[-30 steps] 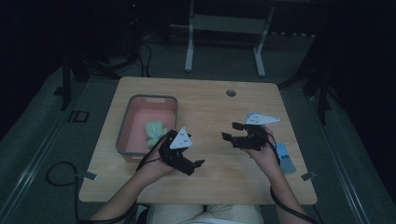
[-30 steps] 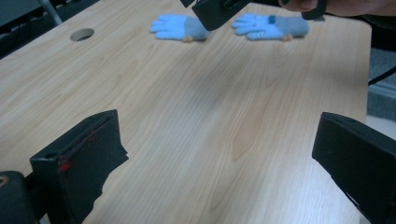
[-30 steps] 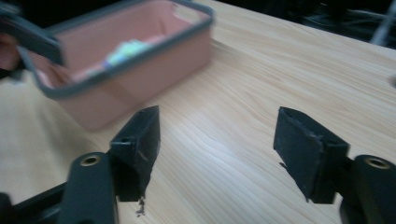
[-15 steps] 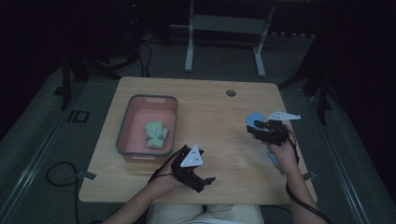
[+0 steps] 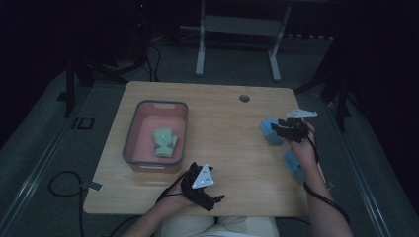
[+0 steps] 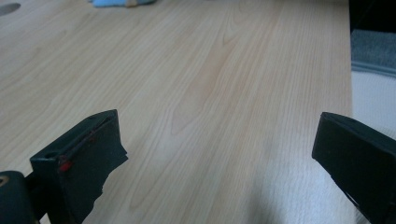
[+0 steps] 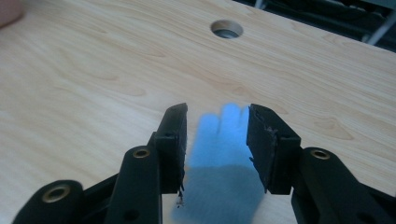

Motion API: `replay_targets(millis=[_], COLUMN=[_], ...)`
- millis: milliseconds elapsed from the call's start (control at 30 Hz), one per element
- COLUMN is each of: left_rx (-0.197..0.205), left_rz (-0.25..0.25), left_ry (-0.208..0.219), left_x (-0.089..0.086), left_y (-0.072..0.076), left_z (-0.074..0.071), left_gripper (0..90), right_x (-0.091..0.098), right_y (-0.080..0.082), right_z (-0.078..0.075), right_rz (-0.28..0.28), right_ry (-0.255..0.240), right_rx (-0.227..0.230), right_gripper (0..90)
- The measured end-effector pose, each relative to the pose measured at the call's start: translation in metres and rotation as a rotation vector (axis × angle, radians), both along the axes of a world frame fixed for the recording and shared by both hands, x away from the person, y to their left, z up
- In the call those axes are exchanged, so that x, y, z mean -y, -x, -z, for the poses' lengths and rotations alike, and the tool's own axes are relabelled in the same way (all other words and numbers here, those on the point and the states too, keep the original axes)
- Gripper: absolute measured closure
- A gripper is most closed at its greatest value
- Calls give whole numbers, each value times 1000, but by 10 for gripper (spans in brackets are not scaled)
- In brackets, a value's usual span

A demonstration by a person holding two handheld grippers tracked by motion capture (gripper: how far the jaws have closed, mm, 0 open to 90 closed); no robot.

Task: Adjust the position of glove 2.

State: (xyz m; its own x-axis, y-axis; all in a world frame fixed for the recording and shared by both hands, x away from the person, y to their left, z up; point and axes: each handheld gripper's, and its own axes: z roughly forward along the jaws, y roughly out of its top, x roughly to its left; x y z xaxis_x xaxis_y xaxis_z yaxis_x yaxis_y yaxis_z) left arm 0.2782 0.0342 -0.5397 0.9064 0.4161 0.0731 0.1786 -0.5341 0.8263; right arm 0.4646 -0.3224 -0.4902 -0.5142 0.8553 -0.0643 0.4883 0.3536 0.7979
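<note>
Dark floor surrounds a pale wooden table [image 5: 227, 123], and on it we work with two hand-held tools. Our right gripper [image 7: 217, 111] hangs low over the right side of the tabletop, its jaws partly apart and just now closing, with a blue glove [image 7: 219, 154] lying between them. The glove's finger ends point away from the gripper, just past the jaw tips. In the right gripper view the pads flank the cloth closely, but we cannot see them pinching it yet, so we judge the grasp as begun and not made. Behind this gripper, close to our right forearm, lies a second blue glove [image 5: 292, 165]. Well ahead of the jaws sits the round cable hole [image 7: 226, 29].

Our left gripper [image 6: 219, 130] rests near the table's front edge, its jaws wide apart with nothing but bare wood between them. Ahead of it and slightly to its left stands a pink bin [image 5: 129, 143] with a grey rim, and a green glove [image 5: 164, 142] lies inside.

We take the step in hand to be picking up the blue glove, probably to carry it to the bin. The next move calls for closing the right jaws fully on the cloth, low enough to catch it and not slide over it, then lifting and crossing toward the bin, well off to this gripper's left
</note>
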Motion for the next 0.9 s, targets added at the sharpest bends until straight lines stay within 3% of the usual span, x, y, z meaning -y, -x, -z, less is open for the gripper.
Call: replay_targets(millis=[167, 433, 600, 667, 767, 900], left_rx=[0, 6, 15, 13, 10, 21], left_rz=[-5, -8, -25, -24, -24, -20], left_ry=[-3, -9, 2, -1, 6, 13], left_x=[0, -2, -4, -5, -4, -4], left_y=[0, 2, 2, 1, 0, 1], left_z=[6, 8, 9, 10, 11, 11], left_gripper=[16, 16, 16, 16, 16, 16], right_x=[1, 3, 4, 4, 3, -10], right_y=[-19, -40, -46, -48, -48, -47], right_z=[10, 26, 38, 47, 50, 48], right_rz=[11, 3, 4, 0, 29, 54], right_ry=[12, 90, 111, 118, 92, 159], right_rx=[-39, -95, -156, -205, -217, -206], right_gripper=[583, 636, 649, 651, 710, 849])
